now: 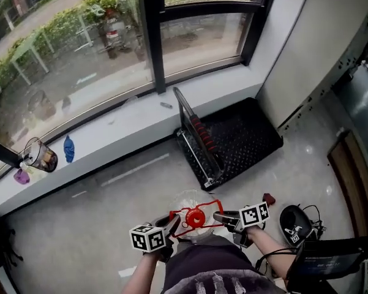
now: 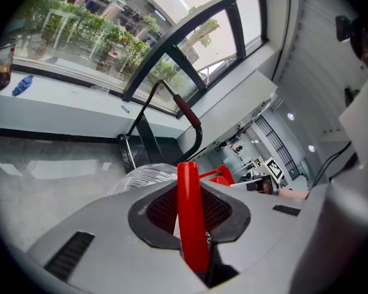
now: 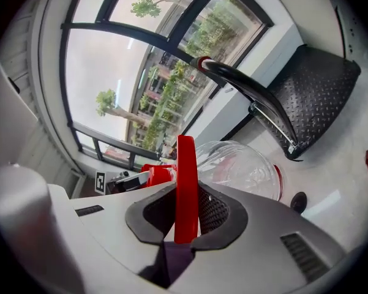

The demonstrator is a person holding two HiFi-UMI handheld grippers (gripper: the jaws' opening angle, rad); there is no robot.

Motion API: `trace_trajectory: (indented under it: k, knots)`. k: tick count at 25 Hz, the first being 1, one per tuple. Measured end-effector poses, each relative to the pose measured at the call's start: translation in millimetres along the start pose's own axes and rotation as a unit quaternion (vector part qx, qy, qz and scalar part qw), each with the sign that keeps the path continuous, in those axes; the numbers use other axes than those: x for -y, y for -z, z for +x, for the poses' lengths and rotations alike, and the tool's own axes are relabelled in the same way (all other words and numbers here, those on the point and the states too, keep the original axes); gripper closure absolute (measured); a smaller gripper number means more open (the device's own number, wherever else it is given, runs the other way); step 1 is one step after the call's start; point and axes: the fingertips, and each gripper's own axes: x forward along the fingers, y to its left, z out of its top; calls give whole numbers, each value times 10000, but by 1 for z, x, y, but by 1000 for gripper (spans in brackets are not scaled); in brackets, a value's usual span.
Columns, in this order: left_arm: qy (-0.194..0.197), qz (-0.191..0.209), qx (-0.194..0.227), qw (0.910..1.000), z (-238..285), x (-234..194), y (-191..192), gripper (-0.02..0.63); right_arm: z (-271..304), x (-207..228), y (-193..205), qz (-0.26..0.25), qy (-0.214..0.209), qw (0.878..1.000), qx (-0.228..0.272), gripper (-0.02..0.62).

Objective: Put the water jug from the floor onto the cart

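Left claw [image 1: 170, 223]: pinching the red handle [image 1: 185, 214].
Right claw [image 1: 224, 217]: pinching the same handle, opposite side.
Water jug [image 1: 193, 202]: between both claws, seemingly lifted.
Cart [image 1: 245, 136]: ahead of the claws, well apart.

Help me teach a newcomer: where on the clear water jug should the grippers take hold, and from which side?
Take the red handle at the top of the water jug, one gripper from each side. Its bars are thin enough for the pads, while the body looks round, smooth and too wide. The left gripper and right gripper are shut on it that way.
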Motion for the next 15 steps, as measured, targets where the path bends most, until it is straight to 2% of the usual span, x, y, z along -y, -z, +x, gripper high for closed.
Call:
trace_trajectory:
  k: [3,7,12,15]
  knots:
    - [383,156,-250,9988,8,18,11,557,-23,1,15,94,162,9995,237,548]
    - [623,454,-486,9958,25,43,14,557,-53,11,25,340,241,9972,627,548]
    - [523,759,-796,9926,50,65,21,557,-76,30,19,350,357,9953,834,548]
    - [455,720,-860,9926,65,78,21,557,-90,48,12,473,309,9940,939,548]
